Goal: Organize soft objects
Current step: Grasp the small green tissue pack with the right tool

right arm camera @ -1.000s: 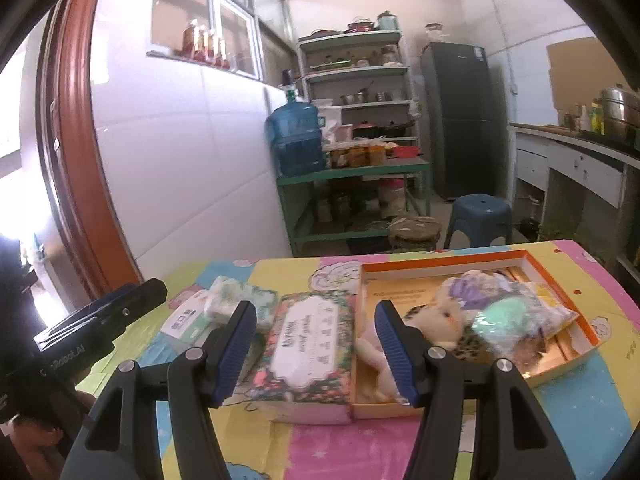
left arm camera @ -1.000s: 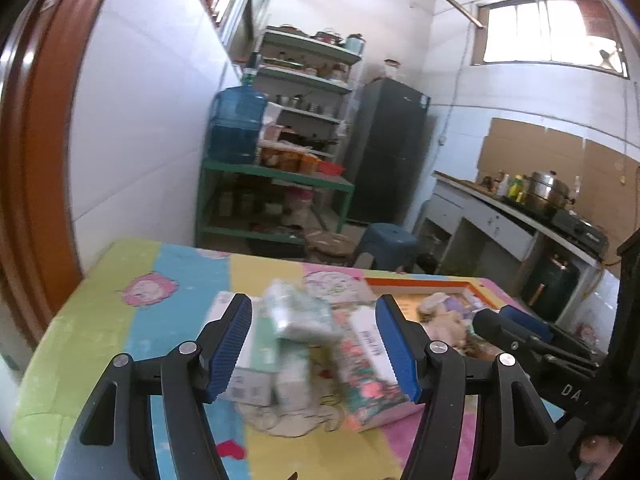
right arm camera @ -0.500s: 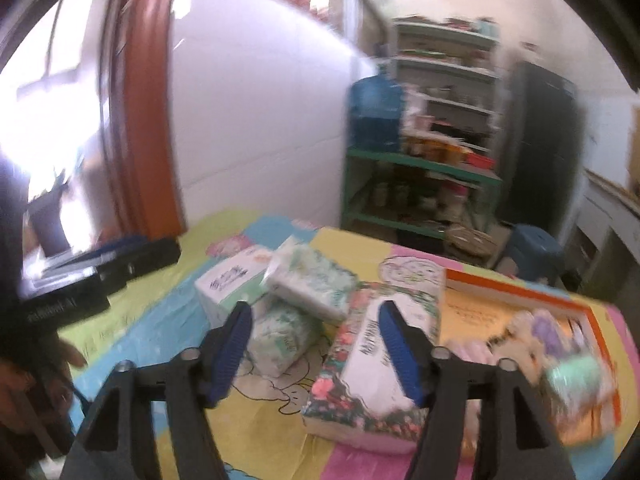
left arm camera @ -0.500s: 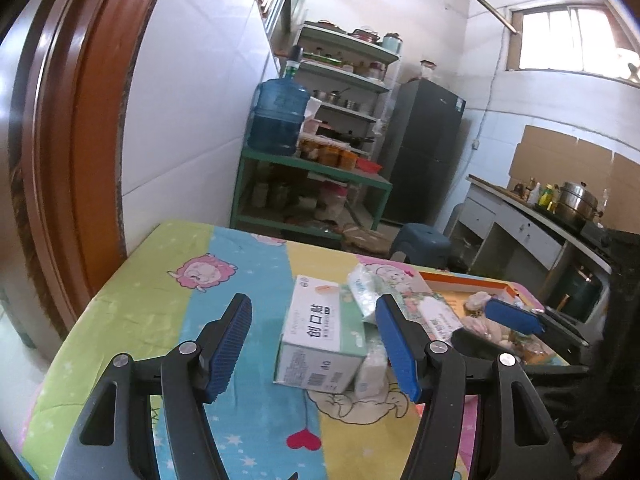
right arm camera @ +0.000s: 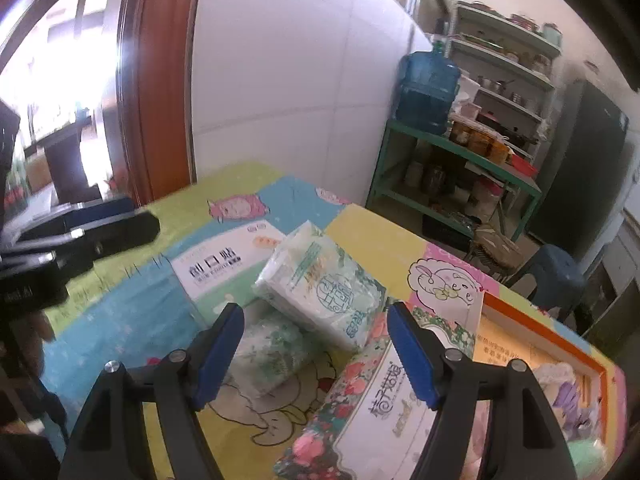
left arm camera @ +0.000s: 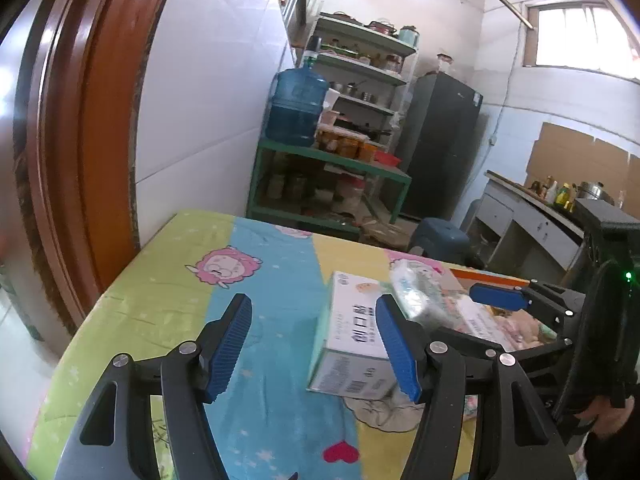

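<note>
Right wrist view: orange tray (right arm camera: 548, 334) holds plush toys (right arm camera: 568, 392); both grippers (right arm camera: 316, 354) (left arm camera: 314, 350) gape wide, empty.

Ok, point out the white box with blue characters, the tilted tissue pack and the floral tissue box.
white box (right arm camera: 224, 258), right wrist view, on its printed top face.
tilted tissue pack (right arm camera: 320, 284), right wrist view, on its upper wrapper face.
floral tissue box (right arm camera: 380, 412), right wrist view, on its white label.

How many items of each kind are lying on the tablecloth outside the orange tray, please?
Soft tissue packs: 2, top pack and lower pack
Flowered tissue boxes: 1
White cartons: 1
Total: 4
</note>
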